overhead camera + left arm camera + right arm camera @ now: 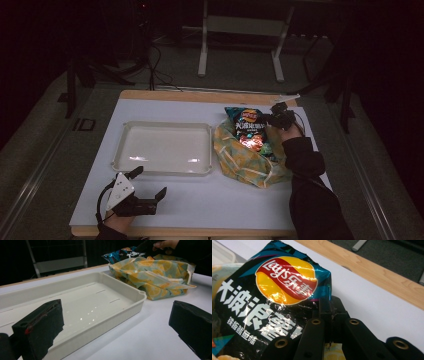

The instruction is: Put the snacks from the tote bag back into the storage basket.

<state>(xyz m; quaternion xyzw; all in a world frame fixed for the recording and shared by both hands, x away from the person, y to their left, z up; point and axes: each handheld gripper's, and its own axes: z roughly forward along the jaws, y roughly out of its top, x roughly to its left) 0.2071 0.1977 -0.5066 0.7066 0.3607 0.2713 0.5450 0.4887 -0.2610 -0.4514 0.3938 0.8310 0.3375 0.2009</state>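
A black and teal Lay's chip bag [250, 129] lies half out of a yellow and teal orange-print cloth bag [247, 159] right of centre. My right gripper [274, 118] is shut on the chip bag's [274, 297] right edge, jaws pinching the foil. A white plastic tray [162, 148] sits at the table's middle left, nothing in it. My left gripper [151, 182] rests open near the front left edge, just in front of the tray [120, 307]; its two pads [42, 325] stand wide apart with nothing between. The cloth bag [152, 275] lies beyond the tray.
The table has a white top [210, 200] with a wooden strip [200, 96] along its far edge. A metal stand [240, 35] and cables lie on the dark floor behind. A dark sleeve [310, 190] crosses the table's right front.
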